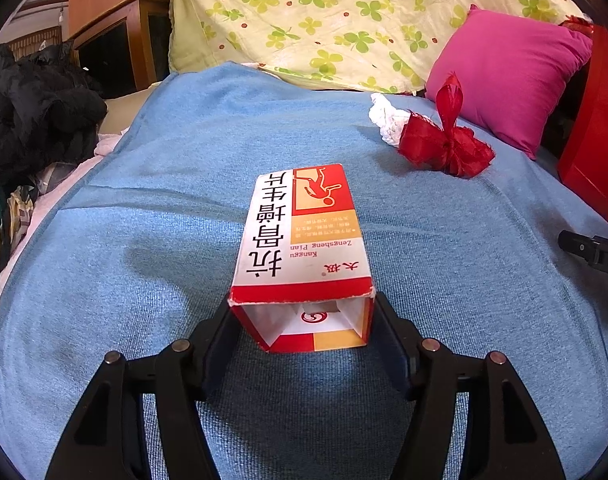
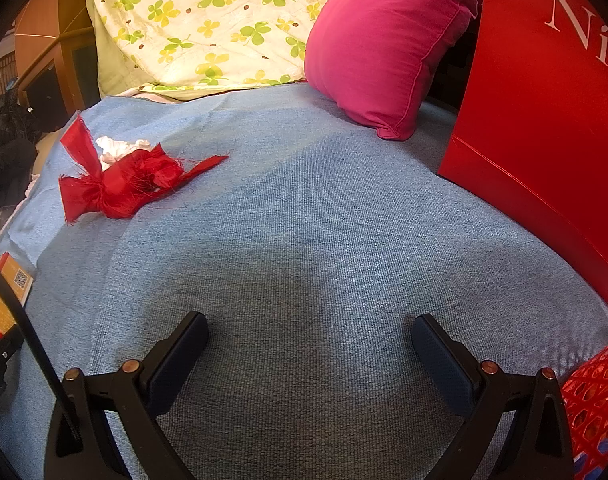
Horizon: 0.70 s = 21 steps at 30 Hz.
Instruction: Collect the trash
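A white and red medicine box (image 1: 300, 224) with an open near end lies lengthwise on the blue blanket (image 1: 144, 240). My left gripper (image 1: 304, 332) is shut on it, one pad pressed against each side of the open end. Farther back and to the right lie a frayed red ribbon bow (image 1: 443, 144) and a crumpled white tissue (image 1: 385, 118). In the right wrist view the ribbon bow (image 2: 124, 184) and the tissue (image 2: 120, 146) are at the far left. My right gripper (image 2: 309, 344) hovers open over bare blanket with nothing between its fingers. The box's edge (image 2: 8, 284) shows at the left border.
A red paper bag (image 2: 543, 120) stands at the right, with a red mesh basket (image 2: 595, 404) at the near right corner. A pink pillow (image 2: 383, 40) and a clover-print quilt (image 1: 343, 20) fill the back. Dark clothes (image 1: 32, 112) are piled at the left.
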{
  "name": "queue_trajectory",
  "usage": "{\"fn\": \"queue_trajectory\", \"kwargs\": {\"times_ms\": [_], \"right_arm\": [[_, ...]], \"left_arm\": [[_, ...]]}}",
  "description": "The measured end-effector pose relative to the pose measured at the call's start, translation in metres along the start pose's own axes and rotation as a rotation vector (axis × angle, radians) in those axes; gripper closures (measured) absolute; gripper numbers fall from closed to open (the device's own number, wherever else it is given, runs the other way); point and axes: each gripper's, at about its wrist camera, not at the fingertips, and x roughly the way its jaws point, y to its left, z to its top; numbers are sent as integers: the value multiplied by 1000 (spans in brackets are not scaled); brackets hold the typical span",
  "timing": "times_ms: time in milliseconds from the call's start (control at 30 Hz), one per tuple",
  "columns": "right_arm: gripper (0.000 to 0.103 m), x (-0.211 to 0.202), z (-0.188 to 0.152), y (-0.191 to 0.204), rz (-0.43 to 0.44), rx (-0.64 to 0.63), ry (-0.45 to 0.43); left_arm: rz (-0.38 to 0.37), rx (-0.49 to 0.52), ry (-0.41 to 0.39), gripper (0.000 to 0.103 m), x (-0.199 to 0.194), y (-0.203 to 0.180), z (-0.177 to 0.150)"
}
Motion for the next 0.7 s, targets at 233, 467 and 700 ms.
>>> {"fn": "queue_trajectory", "kwargs": {"times_ms": [233, 467, 700], "right_arm": [[0, 0, 0, 0, 0, 0, 0], [0, 0, 0, 0, 0, 0, 0], [0, 0, 0, 0, -1, 0, 0]], "left_arm": [[-1, -4, 7, 37, 0, 0, 1], [-5, -21, 23, 36, -5, 1, 4], [-79, -57, 9, 33, -25, 4, 7]]}}
